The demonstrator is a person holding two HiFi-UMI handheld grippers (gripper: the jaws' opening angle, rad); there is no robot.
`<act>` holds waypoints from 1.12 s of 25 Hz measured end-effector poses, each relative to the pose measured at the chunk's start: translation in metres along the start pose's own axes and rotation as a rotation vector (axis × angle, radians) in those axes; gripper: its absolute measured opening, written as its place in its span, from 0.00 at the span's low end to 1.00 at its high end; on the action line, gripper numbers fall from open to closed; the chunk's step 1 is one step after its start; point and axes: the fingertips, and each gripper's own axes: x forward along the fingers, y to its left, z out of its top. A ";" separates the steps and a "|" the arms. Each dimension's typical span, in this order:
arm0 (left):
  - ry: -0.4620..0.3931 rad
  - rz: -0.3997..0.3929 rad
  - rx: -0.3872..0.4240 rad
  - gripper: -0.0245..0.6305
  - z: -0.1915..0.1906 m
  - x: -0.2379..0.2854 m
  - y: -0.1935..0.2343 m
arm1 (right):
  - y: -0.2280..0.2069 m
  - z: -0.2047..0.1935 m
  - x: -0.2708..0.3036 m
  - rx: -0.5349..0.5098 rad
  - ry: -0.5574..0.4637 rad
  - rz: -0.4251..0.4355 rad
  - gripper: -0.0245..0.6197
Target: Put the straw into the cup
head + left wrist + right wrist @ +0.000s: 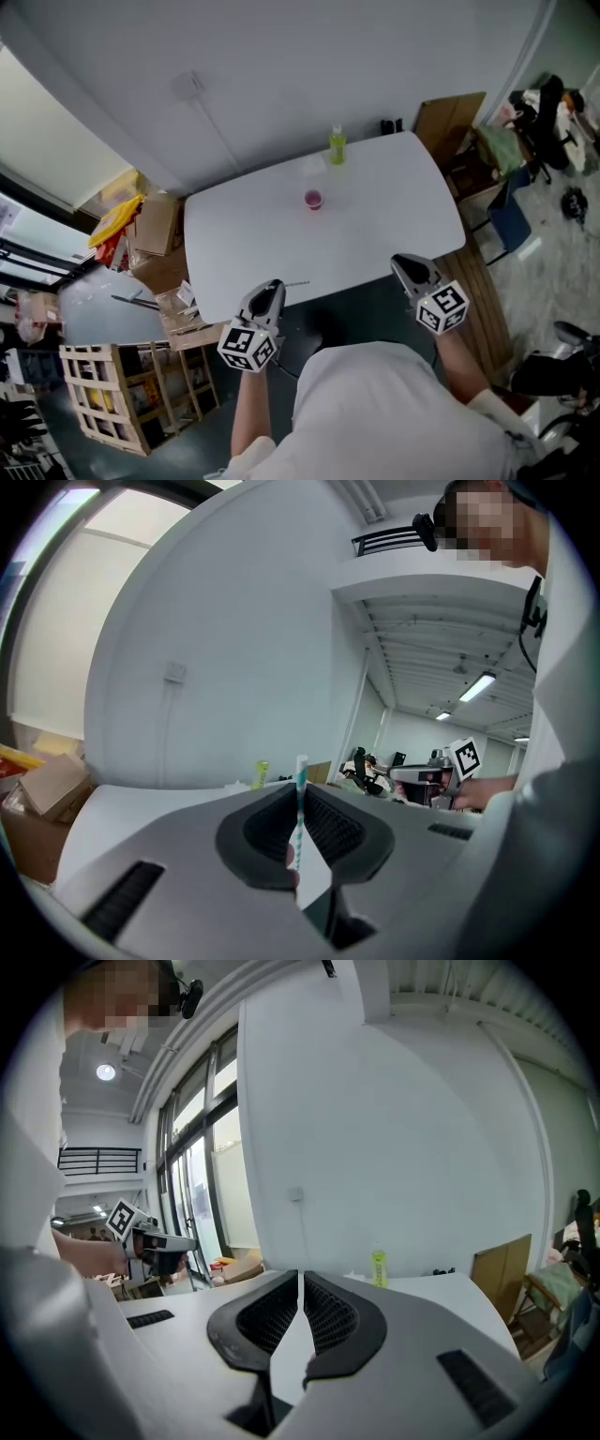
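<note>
Two hand-held grippers sit at the near edge of the white surface (375,225), both pointing toward the far edge and the wall behind it. The left hand-held gripper (272,287) is at the near-left corner, marker cube facing back to the person and a bare forearm behind it. In the left gripper view its jaws are clenched on the straw (300,794), a teal-and-white striped one that stands upright between the pads with its top above the jaw tips. The right hand-held gripper (406,263) is over the near edge toward the right side, well apart from the left one. Its jaws are closed together with nothing between them (300,1290). The cup (313,199) is small and pink, stands alone near the middle of the surface and is well apart from both grippers, with bare surface all round it. The green bottle (337,145) stands beyond the cup by the far edge, with a white scrap (314,167) just beside it. Cardboard boxes (155,239) and a wooden crate (98,389) crowd the floor off the left edge, and a chair (511,211) stands off the right edge.
</note>
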 end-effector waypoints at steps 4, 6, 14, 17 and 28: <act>0.011 -0.036 0.005 0.07 0.009 0.014 0.026 | 0.004 0.003 0.023 0.013 0.006 -0.032 0.10; 0.016 -0.057 0.008 0.07 0.014 0.021 0.035 | 0.004 0.003 0.032 0.020 0.012 -0.051 0.10; 0.042 -0.104 0.023 0.07 0.027 0.046 0.062 | 0.006 0.003 0.060 0.051 0.036 -0.085 0.10; 0.047 -0.106 0.014 0.07 0.029 0.061 0.067 | -0.003 0.005 0.066 0.083 0.041 -0.092 0.10; 0.079 -0.068 0.006 0.07 0.030 0.122 0.073 | -0.042 0.001 0.105 0.107 0.090 -0.028 0.10</act>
